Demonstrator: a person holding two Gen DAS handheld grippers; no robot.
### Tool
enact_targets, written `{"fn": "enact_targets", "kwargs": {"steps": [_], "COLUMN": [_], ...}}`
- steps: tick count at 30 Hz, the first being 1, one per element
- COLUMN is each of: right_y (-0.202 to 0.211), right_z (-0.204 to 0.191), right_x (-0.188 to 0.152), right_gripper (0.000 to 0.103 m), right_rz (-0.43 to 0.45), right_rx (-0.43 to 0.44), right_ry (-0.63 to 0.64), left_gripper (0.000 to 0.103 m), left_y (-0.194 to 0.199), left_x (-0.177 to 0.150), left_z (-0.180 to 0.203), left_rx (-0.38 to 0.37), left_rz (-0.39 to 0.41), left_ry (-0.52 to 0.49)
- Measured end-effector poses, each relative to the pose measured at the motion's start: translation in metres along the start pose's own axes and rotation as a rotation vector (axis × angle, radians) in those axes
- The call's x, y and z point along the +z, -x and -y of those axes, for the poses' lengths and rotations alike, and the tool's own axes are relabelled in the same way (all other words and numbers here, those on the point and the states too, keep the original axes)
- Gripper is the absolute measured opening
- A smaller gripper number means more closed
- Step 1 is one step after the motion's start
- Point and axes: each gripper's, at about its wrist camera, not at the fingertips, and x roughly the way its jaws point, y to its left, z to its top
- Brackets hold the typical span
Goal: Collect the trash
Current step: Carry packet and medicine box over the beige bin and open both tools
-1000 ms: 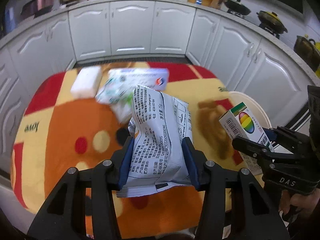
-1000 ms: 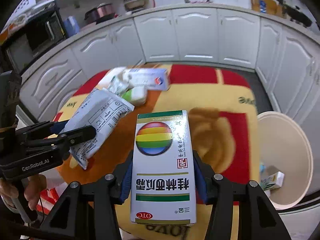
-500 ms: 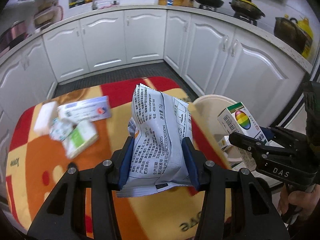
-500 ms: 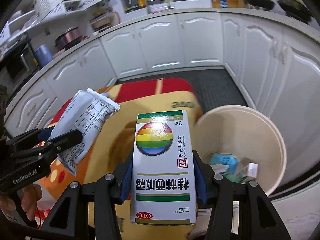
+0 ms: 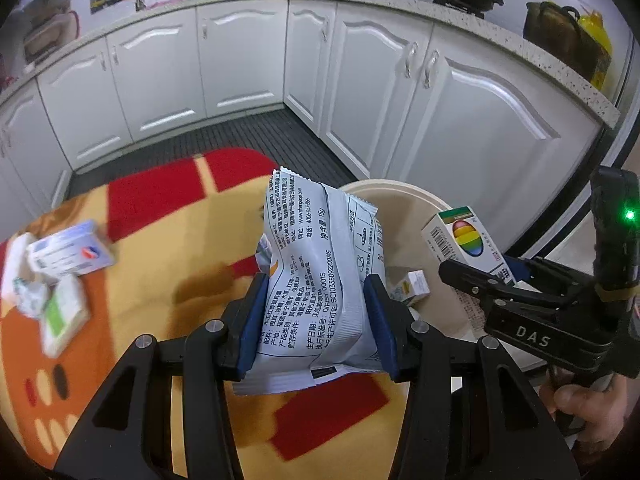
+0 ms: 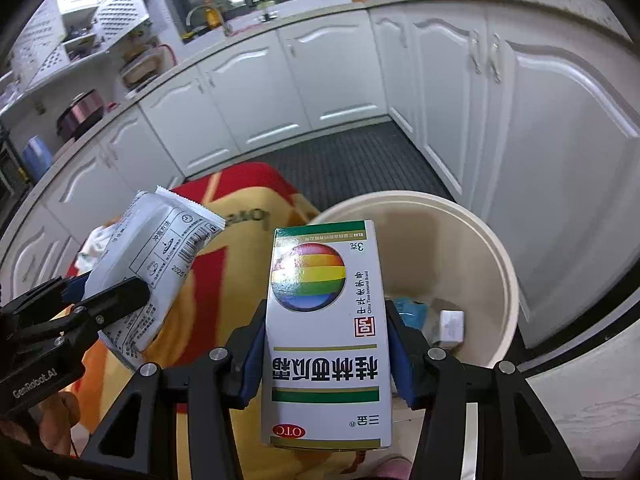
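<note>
My left gripper [image 5: 316,320] is shut on a white snack wrapper [image 5: 320,280], held above the right edge of the colourful tablecloth [image 5: 160,264]. My right gripper [image 6: 326,344] is shut on a white medicine box with a rainbow ball [image 6: 326,320], held over the near rim of the cream trash bin [image 6: 496,248]. The bin [image 5: 400,196] stands on the floor right of the table and holds small boxes [image 6: 452,324] and scraps. The right gripper with its box [image 5: 468,244] shows in the left wrist view; the left gripper's wrapper [image 6: 156,256] shows in the right wrist view.
A blue-and-white box [image 5: 70,254], a green-and-white packet [image 5: 64,316], crumpled paper [image 5: 30,294] and a white block [image 5: 12,268] lie on the table's far left. White kitchen cabinets [image 5: 460,120] curve around behind the bin. A dark ribbed mat [image 6: 344,160] covers the floor.
Both grippers have swung right with their loads, from over the table's middle toward the bin. The medicine box now hangs over the bin's rim. The table litter has slid to the left of view.
</note>
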Motion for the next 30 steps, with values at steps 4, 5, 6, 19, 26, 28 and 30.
{"fn": "enact_targets", "kwargs": {"steps": [4, 5, 6, 19, 26, 28, 30], "right_y": [-0.011, -0.014, -0.017, -0.034, -0.03, -0.03, -0.029], "right_z": [0.02, 0.025, 0.028, 0.063, 0.06, 0.06, 0.058], "right_x": [0.003, 0.003, 0.004, 0.002, -0.002, -0.003, -0.004], "right_gripper": [0.051, 0.051, 0.051, 0.065, 0.065, 0.065, 0.065], "right_rz": [-0.018, -0.023, -0.027, -0.04, -0.054, -0.058, -0.059], "right_rx": [-0.02, -0.025, -0.027, -0.076, -0.076, -0.067, -0.06], "right_ry": [-0.039, -0.046, -0.05, -0.144, -0.143, -0.14, -0.139], "left_gripper": [0.046, 0.046, 0.047, 0.056, 0.062, 0.063, 0.065], "left_y": [-0.019, -0.022, -0.027, -0.053, -0.052, -0.051, -0.049], "left_x": [0.004, 0.004, 0.005, 0.006, 0.002, 0.001, 0.0], "left_z": [0.009, 0.01, 0.012, 0.025, 0.02, 0.02, 0.019], "left_rx": [-0.012, -0.014, -0.017, -0.073, -0.068, -0.069, -0.071], "left_rz": [-0.019, -0.022, -0.025, -0.055, -0.059, -0.058, -0.056], "left_ry": [0.0, 0.0, -0.003, 0.006, 0.02, 0.02, 0.02]}}
